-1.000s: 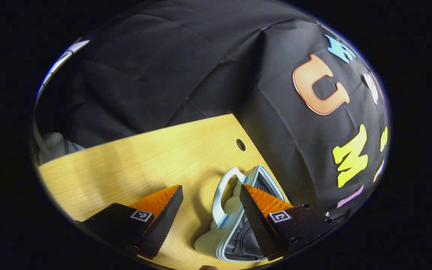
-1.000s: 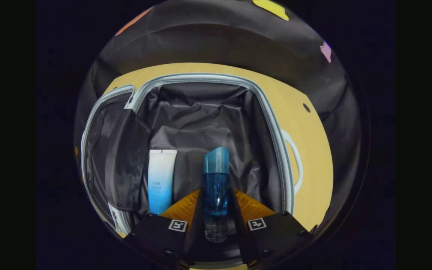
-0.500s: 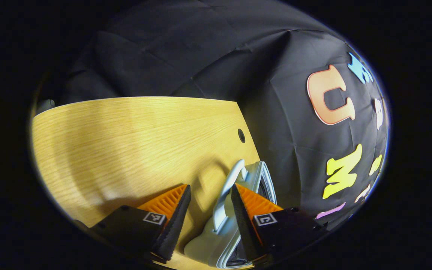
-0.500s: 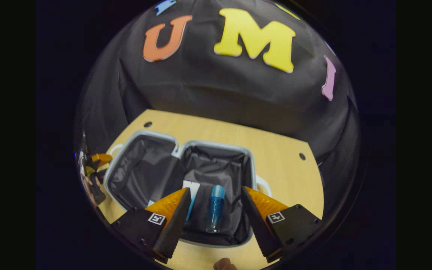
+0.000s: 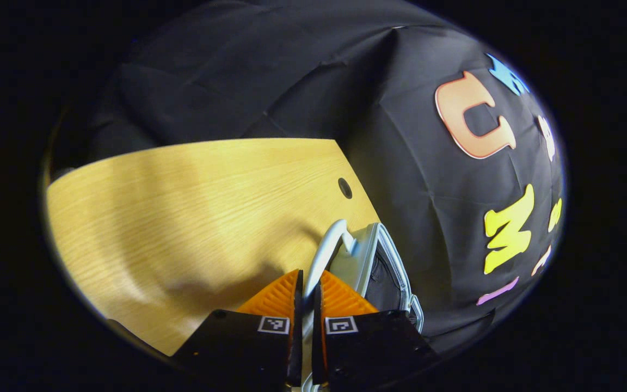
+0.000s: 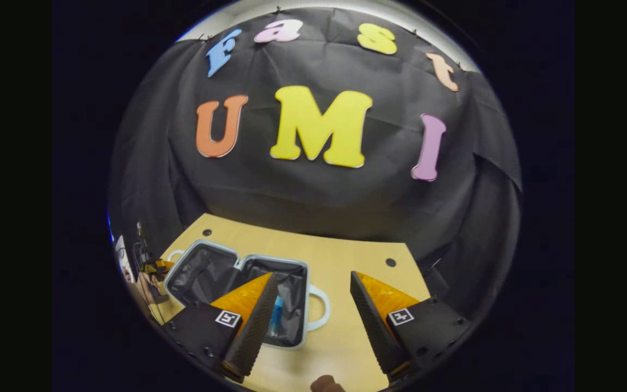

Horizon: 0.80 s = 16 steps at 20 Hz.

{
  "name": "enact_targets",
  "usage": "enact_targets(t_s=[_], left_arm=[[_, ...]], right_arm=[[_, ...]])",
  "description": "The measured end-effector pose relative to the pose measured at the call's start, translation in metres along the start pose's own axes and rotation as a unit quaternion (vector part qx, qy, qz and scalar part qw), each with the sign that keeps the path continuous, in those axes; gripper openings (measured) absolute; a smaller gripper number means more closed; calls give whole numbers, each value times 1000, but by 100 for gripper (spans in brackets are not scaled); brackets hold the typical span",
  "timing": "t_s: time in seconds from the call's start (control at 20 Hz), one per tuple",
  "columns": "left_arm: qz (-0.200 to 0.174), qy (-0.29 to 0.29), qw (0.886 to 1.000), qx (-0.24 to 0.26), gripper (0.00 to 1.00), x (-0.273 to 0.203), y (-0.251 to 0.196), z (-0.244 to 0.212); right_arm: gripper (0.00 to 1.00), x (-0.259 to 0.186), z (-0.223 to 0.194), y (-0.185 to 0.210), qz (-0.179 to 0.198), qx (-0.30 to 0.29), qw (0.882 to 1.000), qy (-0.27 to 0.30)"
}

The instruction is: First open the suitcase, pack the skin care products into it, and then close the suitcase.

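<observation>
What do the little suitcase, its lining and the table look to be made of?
The suitcase shell and handle look like hard plastic, pale and smooth with a slight sheen. Its lining seems thin dark fabric, since it wrinkles and sags. The table shows pale wood grain, perhaps laminate or veneer.

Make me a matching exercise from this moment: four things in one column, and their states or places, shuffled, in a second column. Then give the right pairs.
Things:
1. left gripper
2. right gripper
3. suitcase
4. blue bottle

States or places:
A. lying inside the suitcase
B. open flat on the wooden table
C. shut on the suitcase's pale handle
D. open, up above the table, holding nothing

Pairs: 1-C, 2-D, 3-B, 4-A
</observation>
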<state>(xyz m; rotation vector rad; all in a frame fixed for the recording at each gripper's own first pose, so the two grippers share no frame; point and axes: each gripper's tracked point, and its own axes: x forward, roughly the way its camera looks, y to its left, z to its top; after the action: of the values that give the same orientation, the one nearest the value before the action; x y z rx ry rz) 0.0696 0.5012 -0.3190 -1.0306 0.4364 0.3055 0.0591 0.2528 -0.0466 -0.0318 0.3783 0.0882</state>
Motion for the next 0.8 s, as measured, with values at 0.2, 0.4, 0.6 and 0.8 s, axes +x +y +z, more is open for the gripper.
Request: enact_targets(t_s=[0.2,0.4,0.6,0.8], left_arm=[[-8,-53,996,72,7,-34,-52,24],[-8,-113,975,194,5,-80,-131,27],[-9,-145,934,326,4,-115,-220,-13],[-26,-151,907,392,3,-134,-288,-79]], right_arm=[[80,-29,22,-45,-13,5,999,-46],[79,-52,35,-80,0,8,997,-82],[79,-73,47,-120,18,10,992,-126],[79,-96,54,-159,20,9,987,-162]])
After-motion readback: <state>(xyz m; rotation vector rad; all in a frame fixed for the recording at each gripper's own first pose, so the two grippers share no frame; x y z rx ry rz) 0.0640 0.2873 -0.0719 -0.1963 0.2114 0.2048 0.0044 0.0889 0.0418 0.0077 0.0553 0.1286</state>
